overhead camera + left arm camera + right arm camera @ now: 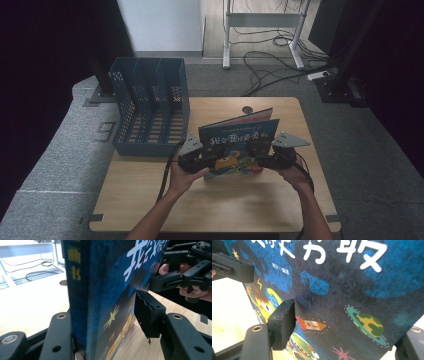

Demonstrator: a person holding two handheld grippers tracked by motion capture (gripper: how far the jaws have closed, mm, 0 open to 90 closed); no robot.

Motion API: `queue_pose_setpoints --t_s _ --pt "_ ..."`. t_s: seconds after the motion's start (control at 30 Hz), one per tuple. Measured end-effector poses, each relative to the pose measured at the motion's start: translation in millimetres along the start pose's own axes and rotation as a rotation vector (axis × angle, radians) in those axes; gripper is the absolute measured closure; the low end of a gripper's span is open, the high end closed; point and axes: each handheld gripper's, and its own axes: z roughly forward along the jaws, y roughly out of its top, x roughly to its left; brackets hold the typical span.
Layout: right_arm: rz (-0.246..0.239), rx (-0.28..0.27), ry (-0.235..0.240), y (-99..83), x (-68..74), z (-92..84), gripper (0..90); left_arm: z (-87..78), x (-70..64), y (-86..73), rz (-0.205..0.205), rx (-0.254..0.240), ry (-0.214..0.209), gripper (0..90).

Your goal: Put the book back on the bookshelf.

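Forearms come in from the bottom of the high view, each hand on a gripper, both at a blue hardcover picture book (239, 145) standing tilted on its lower edge on the light wooden table (150, 200), roughly mid-table, just right of the blue perforated plastic file rack (150, 107) with three slots. Left gripper (212, 156) straddles the spine end: one jaw flat against the back cover, the other pad looks slightly off the front cover, so jaws half-spread around the book, not clearly clamping. Right gripper (257, 154) straddles the opposite edge; near pad sits at the cover, far jaw is mostly hidden, so I can't tell if it pinches. Judgement: the step is steadying the book upright, probably for slotting into the rack. To do it well, close both grips squarely before lifting, keep the spine vertical, and lift level so it doesn't pivot on one corner. Writing: large white Chinese title characters on the cover, yellow characters down the spine, a small author line; cartoon rocket, planet and monsters below. Beyond the table are grey carpet and floor cables (270, 65).
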Motion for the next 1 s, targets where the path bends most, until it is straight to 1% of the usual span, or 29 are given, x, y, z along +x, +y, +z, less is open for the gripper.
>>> queue_pose_setpoints --t_s 0.23,0.37,0.57,0.67,0.77,0.83,0.9,1.0 --pt "-0.005 -0.009 0.007 0.1 0.4 1.5 28.6 -1.0 0.8 -0.3 0.012 -0.002 0.004 47.6" --pt "-0.001 -0.022 0.011 -0.6 -0.6 2.7 29.2 0.2 0.4 -0.3 0.012 -0.015 0.006 46.0" --pt "-0.010 -0.030 0.015 -1.9 -0.4 1.1 29.9 0.8 -0.6 -1.2 0.047 -0.022 0.011 44.0" --pt "-0.012 -0.032 0.019 -2.7 -0.4 -0.1 30.2 2.1 -2.3 -1.7 0.062 -0.018 0.017 41.6" --pt "-0.015 -0.034 0.018 -3.7 -0.3 -1.1 30.9 3.4 -2.4 -2.4 0.064 -0.012 0.013 41.8" --pt "-0.018 -0.036 0.020 -4.1 -0.3 -1.7 31.4 4.0 -1.5 -2.7 0.057 -0.007 0.000 42.6" --pt "-0.017 -0.037 0.022 -4.4 -0.3 -2.0 31.5 4.0 -1.2 -2.7 0.055 -0.008 -0.004 43.0" --pt "-0.015 -0.037 0.023 -4.2 -0.7 -1.6 31.3 3.1 1.4 -2.5 0.047 -0.007 -0.032 45.7"
